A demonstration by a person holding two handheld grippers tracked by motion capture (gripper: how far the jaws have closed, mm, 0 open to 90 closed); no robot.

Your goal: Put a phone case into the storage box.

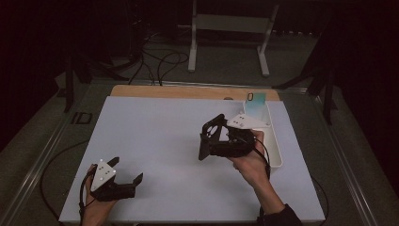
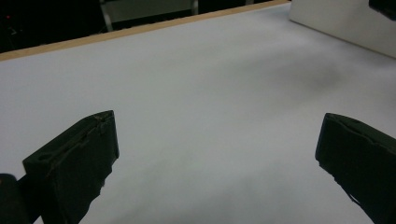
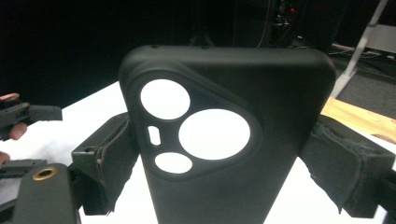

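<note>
The right gripper [image 1: 210, 137] clamps a black phone case [image 3: 224, 140] above the white mat [image 1: 160, 141], beside a white tray [image 1: 273, 141]. The left gripper [image 1: 127, 172] rests wide open, empty.

The phone case [image 3: 224, 140] held in the right tool [image 3: 219, 158] is cut off by the lower edge of the right gripper view. Beyond that tool, the contents of the white tray [image 1: 275, 141] are too small to identify.
</note>
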